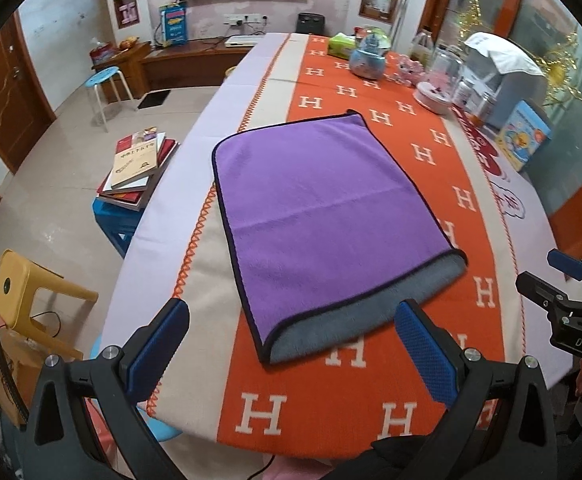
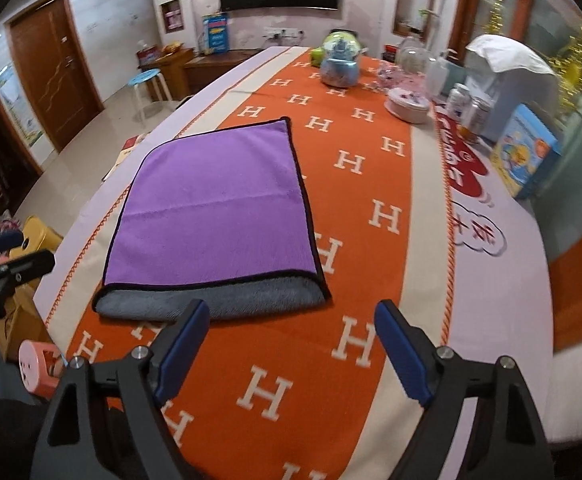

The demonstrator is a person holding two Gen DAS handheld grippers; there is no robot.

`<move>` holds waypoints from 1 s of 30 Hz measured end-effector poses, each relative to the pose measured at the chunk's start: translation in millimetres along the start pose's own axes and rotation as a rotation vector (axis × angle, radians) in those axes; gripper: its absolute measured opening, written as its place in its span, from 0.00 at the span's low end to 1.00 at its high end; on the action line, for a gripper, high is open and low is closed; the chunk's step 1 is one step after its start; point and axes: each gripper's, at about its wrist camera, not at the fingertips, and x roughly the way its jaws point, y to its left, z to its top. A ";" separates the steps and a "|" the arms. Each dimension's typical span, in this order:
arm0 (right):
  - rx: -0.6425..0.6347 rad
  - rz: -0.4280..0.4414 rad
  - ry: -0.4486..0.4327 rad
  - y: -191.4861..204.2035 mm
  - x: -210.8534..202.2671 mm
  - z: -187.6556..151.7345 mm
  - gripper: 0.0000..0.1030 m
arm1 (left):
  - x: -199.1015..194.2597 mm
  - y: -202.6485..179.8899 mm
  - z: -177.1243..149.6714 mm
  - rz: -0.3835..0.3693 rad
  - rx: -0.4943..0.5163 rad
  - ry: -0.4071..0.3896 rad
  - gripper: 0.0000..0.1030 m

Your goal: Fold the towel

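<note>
Left wrist view: your left gripper (image 1: 291, 332) hangs spread wide and empty, just short of the purple towel (image 1: 327, 216), which lies folded flat on the orange tablecloth (image 1: 423, 152). A lidded round tin (image 1: 433, 98) stands beyond; contents hidden.

Right wrist view: your right gripper (image 2: 291, 328) is likewise spread, empty, beside the towel's (image 2: 215, 204) near grey edge.

Both wrist views face forward (seemingly slightly downward), sharing the towel (image 1: 323, 216).

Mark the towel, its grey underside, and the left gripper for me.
towel (image 1: 323, 200), left wrist view, middle of purple top layer
grey underside (image 2: 219, 296), right wrist view, exposed near strip
left gripper (image 1: 291, 354), left wrist view, midway between open fingers
</note>
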 end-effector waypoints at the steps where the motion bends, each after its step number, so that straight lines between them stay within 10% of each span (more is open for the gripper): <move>1: -0.011 0.006 0.001 -1.3 4.0 1.2 0.82 | 4.1 -1.1 1.4 0.011 -0.001 0.000 0.99; 30: -0.392 0.209 0.028 -15.5 115.5 -11.6 0.69 | 102.6 14.3 -26.3 0.052 -0.034 0.125 0.96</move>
